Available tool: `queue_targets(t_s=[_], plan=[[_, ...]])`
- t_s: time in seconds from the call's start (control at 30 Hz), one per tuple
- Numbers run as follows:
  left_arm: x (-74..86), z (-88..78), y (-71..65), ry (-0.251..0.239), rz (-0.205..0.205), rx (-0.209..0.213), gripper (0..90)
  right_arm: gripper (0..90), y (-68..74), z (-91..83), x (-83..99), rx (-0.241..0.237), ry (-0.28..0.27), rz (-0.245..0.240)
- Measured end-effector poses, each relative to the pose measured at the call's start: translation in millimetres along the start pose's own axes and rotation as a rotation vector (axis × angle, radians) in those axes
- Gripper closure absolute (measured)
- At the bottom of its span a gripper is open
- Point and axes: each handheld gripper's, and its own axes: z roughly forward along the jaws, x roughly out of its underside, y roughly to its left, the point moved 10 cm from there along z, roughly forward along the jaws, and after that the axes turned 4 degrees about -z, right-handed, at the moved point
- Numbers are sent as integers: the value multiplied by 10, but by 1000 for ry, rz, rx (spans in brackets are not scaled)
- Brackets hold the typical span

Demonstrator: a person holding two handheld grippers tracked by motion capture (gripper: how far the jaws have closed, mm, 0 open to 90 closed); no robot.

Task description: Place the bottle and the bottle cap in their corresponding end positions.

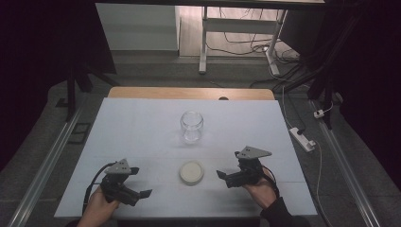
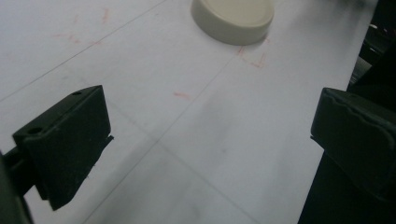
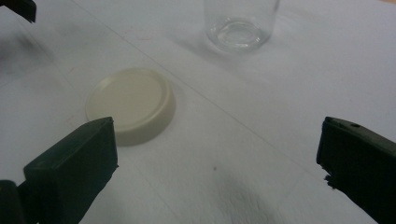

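Both grippers, left [image 1: 140, 193] and right [image 1: 222, 174], rest released and empty at the near edge. White table [image 1: 142, 127]; clear glass jar [image 1: 191, 126] at twelve o'clock, likely fragile, slippery. Cream lid [image 1: 191, 172] between the grippers, probably light, stiff: pinch its rim.

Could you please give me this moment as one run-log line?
left gripper: open, empty | right gripper: open, empty | lid: flat on table, between grippers, untouched | jar: upright, uncapped, behind lid
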Motion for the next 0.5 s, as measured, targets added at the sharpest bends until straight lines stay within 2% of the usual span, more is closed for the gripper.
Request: queue_targets(t_s=[0.3,0.5], plan=[[150,-177,122,-11,-36,-58,0,0,-51,-234,215,37,4,31],[243,-318,183,-37,-69,-89,0,0,-71,-387,332,67,12,44]])
